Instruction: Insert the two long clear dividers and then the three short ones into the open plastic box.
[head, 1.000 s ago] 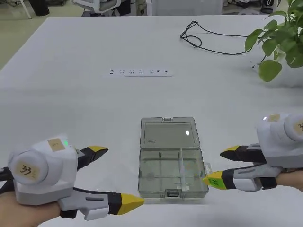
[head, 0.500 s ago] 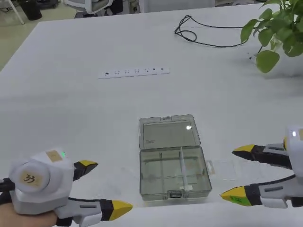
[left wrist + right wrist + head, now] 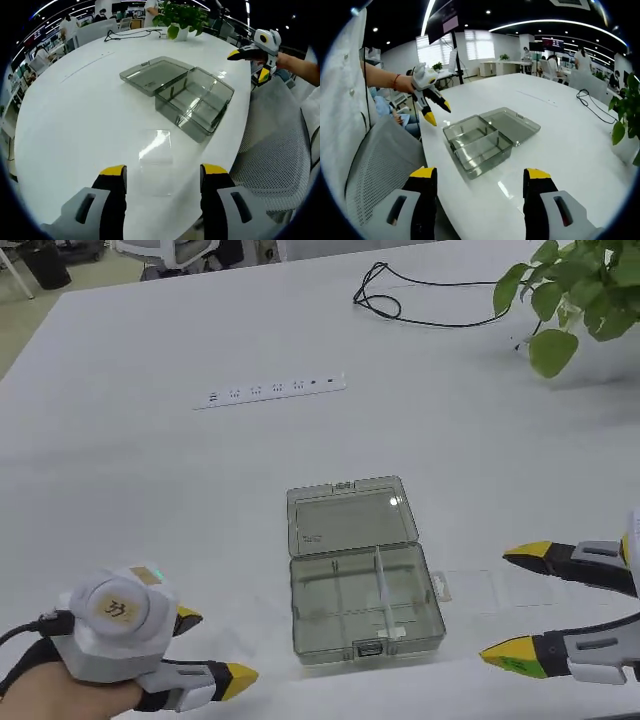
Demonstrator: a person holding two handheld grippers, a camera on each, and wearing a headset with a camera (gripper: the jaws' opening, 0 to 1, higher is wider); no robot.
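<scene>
My left hand-held gripper (image 3: 163,170), jaws wide and empty, faces a clear divider (image 3: 156,149) lying flat near the front edge of the surface (image 3: 75,115); I judge it best pinched squarely by one edge.

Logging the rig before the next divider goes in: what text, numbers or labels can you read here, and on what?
"33", apparently, handwritten: tan sticker on the left gripper.
Too small to read: marks on the green sticker on the right gripper.
Too small to read: moulded mark on the box lid.

Open-plan office: desk rows (image 3: 505,67), swivel chairs (image 3: 185,252), ceiling light strips (image 3: 560,22); power strip (image 3: 270,392), potted plant (image 3: 570,290) on table (image 3: 150,470).
</scene>
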